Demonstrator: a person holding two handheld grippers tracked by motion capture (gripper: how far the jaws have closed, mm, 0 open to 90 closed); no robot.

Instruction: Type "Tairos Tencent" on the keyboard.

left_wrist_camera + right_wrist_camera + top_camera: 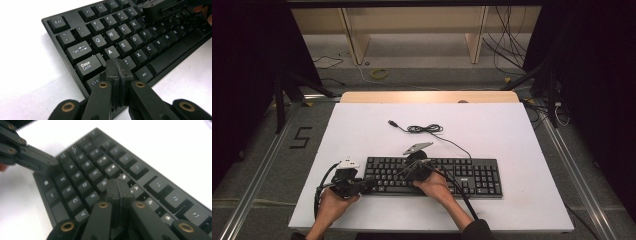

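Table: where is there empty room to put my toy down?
The white table is bare behind the keyboard, left of the coiled cable, and along the right edge. It is crowded at the keyboard's left half, where the left gripper and right gripper press.

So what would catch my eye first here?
A black computer keyboard lies near the front edge of the white table, its coiled cable trailing behind. The left gripper hovers with shut jaws by the A and Z keys, the right gripper near R.

Keyboard keys read Esc, Tab, Caps Lock, Alt; floor mark reads 5.
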